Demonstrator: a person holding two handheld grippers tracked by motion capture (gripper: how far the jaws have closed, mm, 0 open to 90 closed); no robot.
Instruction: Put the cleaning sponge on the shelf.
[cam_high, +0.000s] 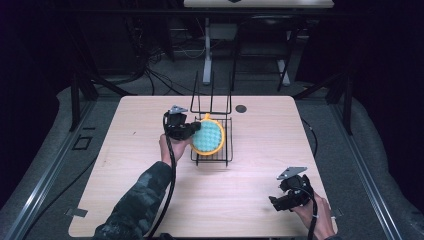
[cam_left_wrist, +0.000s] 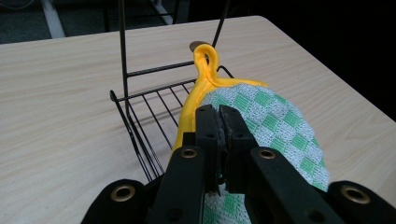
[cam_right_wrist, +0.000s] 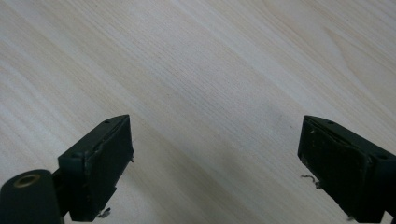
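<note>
Left gripper (cam_left_wrist: 218, 122) clamped tight on the edge of a round pot holder (cam_left_wrist: 261, 121), green-and-white checked with a yellow rim and hanging loop. Pot holder held tilted over a black wire rack (cam_high: 212, 142) near the far middle of a pale wooden table (cam_high: 150, 190), loop pointing toward the rack's upright bars. Right gripper (cam_right_wrist: 215, 168) well apart at the table's near right corner, jaws spread wide with nothing between them, bare wood beneath.
</note>
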